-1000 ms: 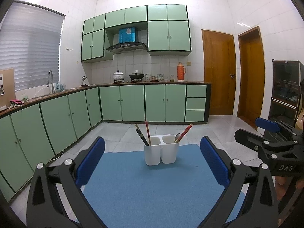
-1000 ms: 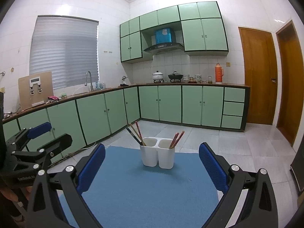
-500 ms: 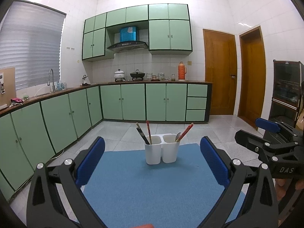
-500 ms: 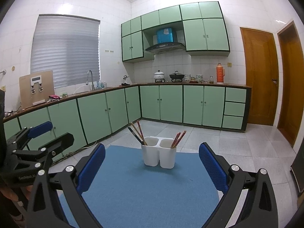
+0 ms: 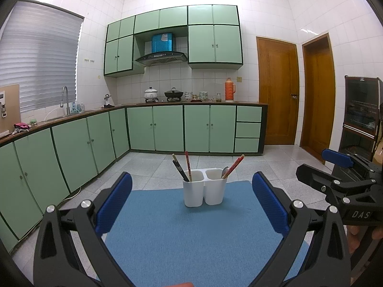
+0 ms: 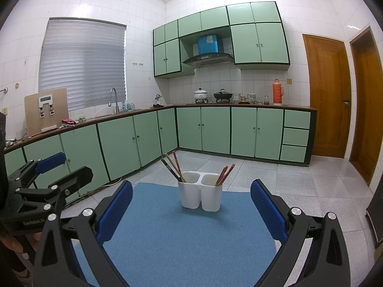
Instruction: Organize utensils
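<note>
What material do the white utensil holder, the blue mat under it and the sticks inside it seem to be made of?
White utensil holder: likely plastic; smooth, matte, rounded moulded corners, thin rim.
Blue mat: likely felt or thin fabric; dull, finely grained surface, no shine.
Sticks: chopsticks, perhaps lacquered wood or plastic; red, black and tan, too small to tell.
Spoon: probably metal; grey, slightly glossy.
</note>
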Tool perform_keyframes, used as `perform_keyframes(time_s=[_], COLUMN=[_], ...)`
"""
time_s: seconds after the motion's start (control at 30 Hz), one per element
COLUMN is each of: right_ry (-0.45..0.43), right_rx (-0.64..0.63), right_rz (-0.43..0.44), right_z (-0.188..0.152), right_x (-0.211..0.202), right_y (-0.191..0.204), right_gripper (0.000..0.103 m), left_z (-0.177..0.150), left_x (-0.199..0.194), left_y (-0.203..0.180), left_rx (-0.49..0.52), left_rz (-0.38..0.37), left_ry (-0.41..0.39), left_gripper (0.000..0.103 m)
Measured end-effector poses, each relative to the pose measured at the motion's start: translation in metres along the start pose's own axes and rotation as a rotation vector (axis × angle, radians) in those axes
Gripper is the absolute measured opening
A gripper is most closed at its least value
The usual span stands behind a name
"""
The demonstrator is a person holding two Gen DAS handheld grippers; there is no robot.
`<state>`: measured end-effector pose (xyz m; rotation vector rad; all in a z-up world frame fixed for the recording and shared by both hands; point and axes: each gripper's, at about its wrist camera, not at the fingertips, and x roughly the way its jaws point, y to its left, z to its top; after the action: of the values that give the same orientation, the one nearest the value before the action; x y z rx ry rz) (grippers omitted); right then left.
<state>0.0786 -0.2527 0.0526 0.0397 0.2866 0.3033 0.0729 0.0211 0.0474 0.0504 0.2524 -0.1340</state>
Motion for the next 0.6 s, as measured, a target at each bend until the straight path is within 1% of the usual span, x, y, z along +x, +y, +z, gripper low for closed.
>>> perform_keyframes(time_s=[0.6], right_ry=[0.002], right_rx=[0.001], right_rz=[-0.001], right_z=[-0.0013], right_x=[0.0006], right_y=[0.0011], right_gripper=[0.097], left_z=[-0.0001], left_x=[0.0004], left_y=[-0.0001], left_rx=[-0.001], left_rz=[-0.001], left_ry=[0.001], left_gripper=[0.097])
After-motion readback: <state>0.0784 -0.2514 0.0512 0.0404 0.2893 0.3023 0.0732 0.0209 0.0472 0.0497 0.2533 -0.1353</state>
